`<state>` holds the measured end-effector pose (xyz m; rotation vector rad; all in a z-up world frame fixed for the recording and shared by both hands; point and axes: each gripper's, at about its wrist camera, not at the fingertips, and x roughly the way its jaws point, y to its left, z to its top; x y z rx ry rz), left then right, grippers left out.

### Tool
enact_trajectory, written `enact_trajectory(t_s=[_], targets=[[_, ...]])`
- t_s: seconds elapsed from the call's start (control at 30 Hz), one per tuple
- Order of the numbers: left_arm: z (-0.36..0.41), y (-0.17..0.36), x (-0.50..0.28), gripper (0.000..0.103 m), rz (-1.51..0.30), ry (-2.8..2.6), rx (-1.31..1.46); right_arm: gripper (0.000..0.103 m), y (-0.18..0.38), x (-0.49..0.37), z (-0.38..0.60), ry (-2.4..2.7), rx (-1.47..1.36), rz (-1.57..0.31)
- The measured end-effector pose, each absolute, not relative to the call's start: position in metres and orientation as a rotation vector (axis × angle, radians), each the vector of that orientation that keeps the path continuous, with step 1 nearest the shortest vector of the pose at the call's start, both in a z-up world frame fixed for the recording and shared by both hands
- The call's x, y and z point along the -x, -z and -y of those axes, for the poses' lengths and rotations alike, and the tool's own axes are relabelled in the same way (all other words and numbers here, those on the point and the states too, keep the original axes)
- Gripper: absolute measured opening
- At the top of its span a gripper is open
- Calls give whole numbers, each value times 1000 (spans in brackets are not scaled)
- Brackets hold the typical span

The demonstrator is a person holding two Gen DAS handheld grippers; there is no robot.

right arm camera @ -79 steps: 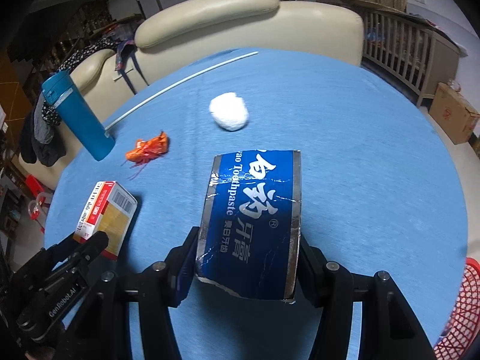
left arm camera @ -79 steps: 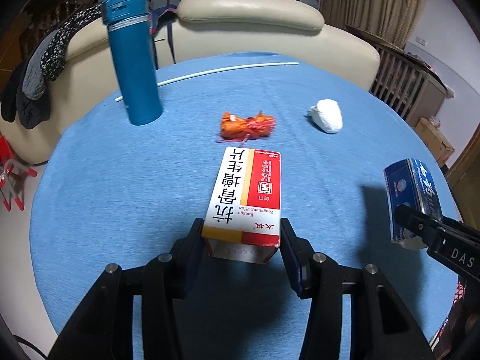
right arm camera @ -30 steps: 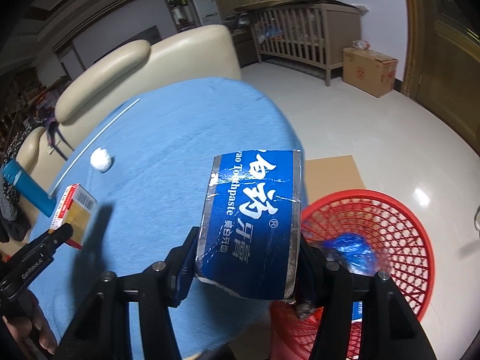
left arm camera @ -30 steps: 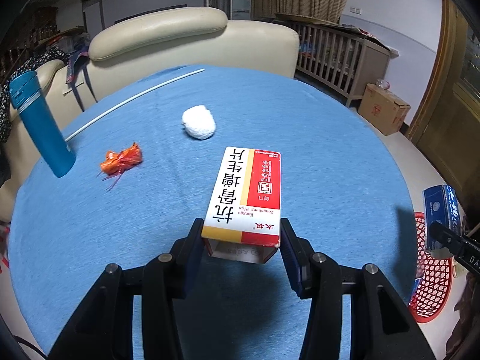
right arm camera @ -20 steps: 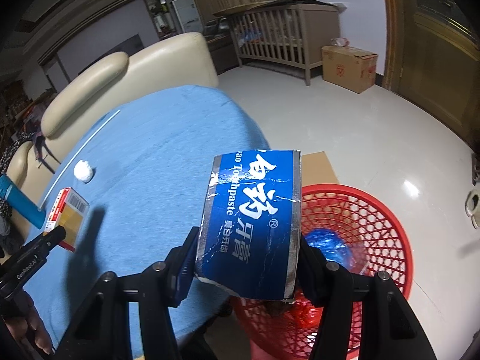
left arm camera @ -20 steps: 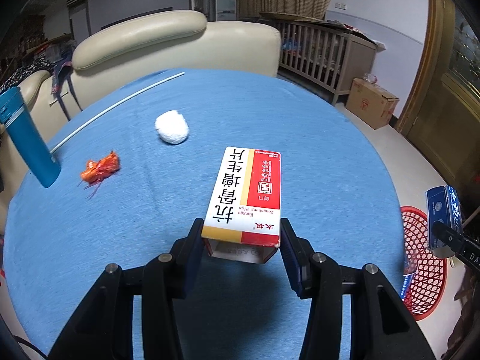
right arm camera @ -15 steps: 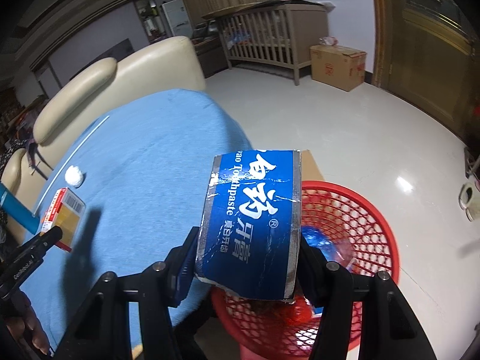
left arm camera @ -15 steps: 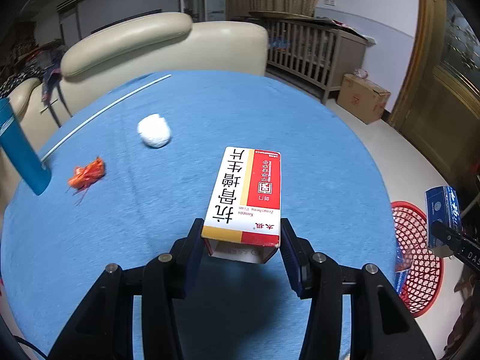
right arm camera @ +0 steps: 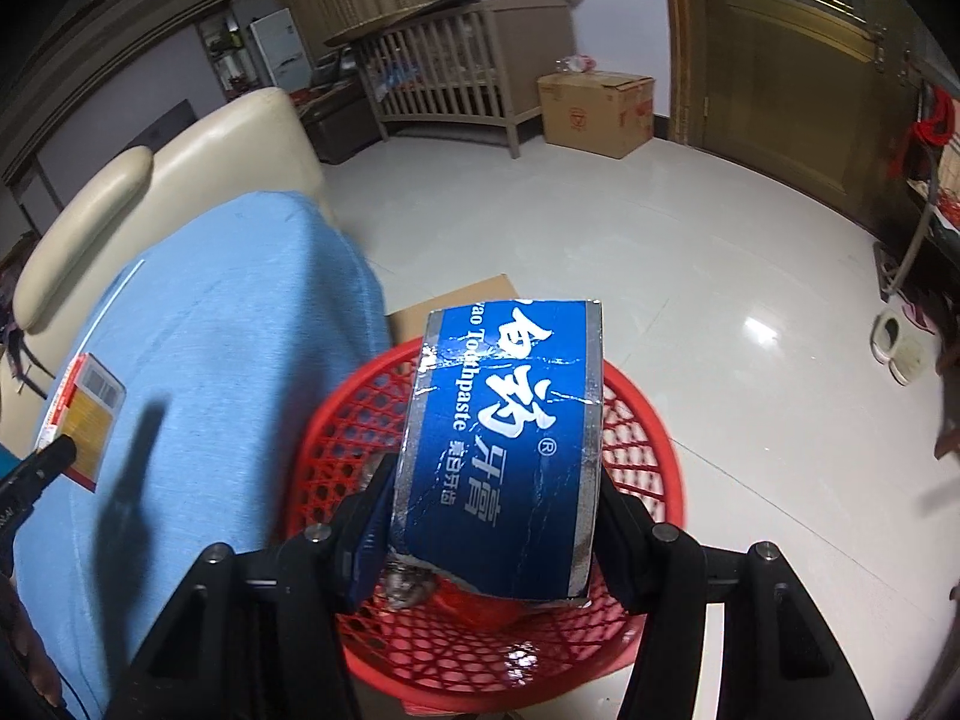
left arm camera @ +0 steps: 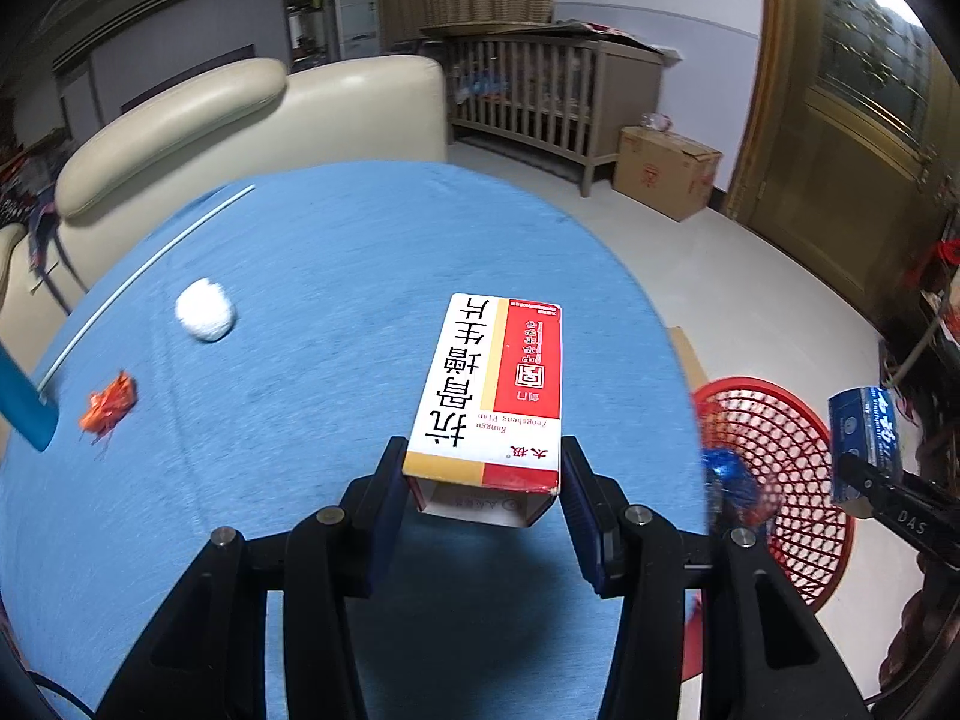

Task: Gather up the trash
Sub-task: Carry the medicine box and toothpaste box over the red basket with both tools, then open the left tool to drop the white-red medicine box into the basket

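Note:
My left gripper is shut on a red, white and yellow medicine box, held above the blue round table near its right edge. My right gripper is shut on a blue toothpaste box directly over the red mesh basket on the floor. From the left wrist the basket shows right of the table, with the toothpaste box above its far rim. A white paper ball and an orange wrapper lie on the table.
A teal bottle and a thin white rod are on the table's left side. A cream sofa stands behind it. A wooden crib and a cardboard box stand on the tiled floor. Blue and red trash lies in the basket.
Both grippers have swung right with their boxes. The toothpaste box went from beside the basket to right over it. The medicine box moved toward the table's right edge.

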<state>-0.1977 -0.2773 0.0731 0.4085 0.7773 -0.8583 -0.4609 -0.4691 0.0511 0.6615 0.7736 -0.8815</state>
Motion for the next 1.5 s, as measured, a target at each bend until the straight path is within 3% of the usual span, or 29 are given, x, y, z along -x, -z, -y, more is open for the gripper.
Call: enact_trajectory(t_s=[1.37,1.5], targets=[[339,-67,269,50,-755,1005,-542,61,-22,484,482,890,-708,-811],[342,-67,271,50,-757,1013,-549,69,-17,482,485,883,-725,-825]])
